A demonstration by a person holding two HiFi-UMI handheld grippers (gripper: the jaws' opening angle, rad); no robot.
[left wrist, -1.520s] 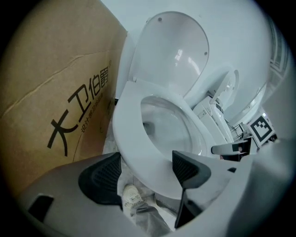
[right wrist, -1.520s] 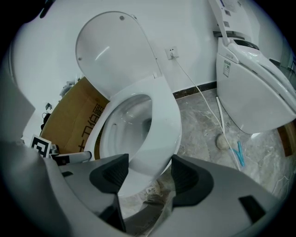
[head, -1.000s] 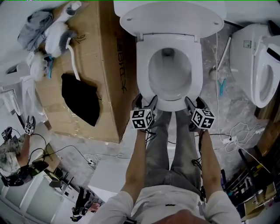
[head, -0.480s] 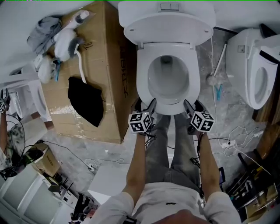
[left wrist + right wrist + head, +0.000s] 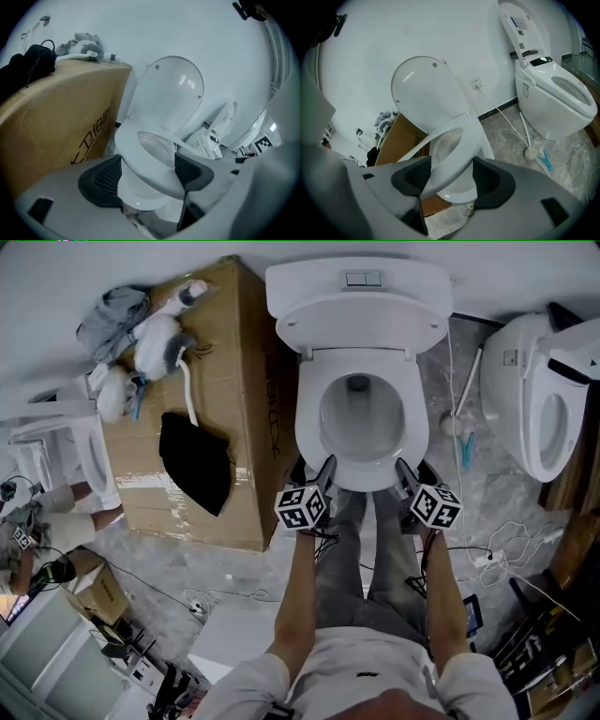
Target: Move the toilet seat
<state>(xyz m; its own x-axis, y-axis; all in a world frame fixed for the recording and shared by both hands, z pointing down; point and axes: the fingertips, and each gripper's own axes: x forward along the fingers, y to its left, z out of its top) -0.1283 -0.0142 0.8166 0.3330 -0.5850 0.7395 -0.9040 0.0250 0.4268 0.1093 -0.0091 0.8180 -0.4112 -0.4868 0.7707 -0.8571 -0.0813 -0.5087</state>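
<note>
At the front of the toilet, both tongs hold the seat (image 5: 364,463) by its front lip. The left tongs (image 5: 314,468) close on it left of centre and the right tongs (image 5: 416,471) close on it right of centre. Each gripper view shows the white rim filling the gap between the pads. From the right tongs (image 5: 451,176) the seat looks tipped a little clear of the bowl (image 5: 457,190), hinged at the back. From the left tongs (image 5: 149,171) the lift is harder to judge.

The main risk is slip. The plastic is smooth and glossy and only the lip is pinched, so a loose grip could let the seat drop onto the bowl with a bang. If one side rises faster than the other, the ring would likely twist and strain the hinges.

The lid (image 5: 361,310) stands upright against the cistern, so a raised seat would meet it there, and nothing else blocks the swing. A cardboard box (image 5: 234,362) sits just beside the toilet on the left, with a black cloth (image 5: 195,463) on top. A second toilet (image 5: 539,399) stands well apart on the right, and cables (image 5: 497,540) trail on the floor near the person's feet.
</note>
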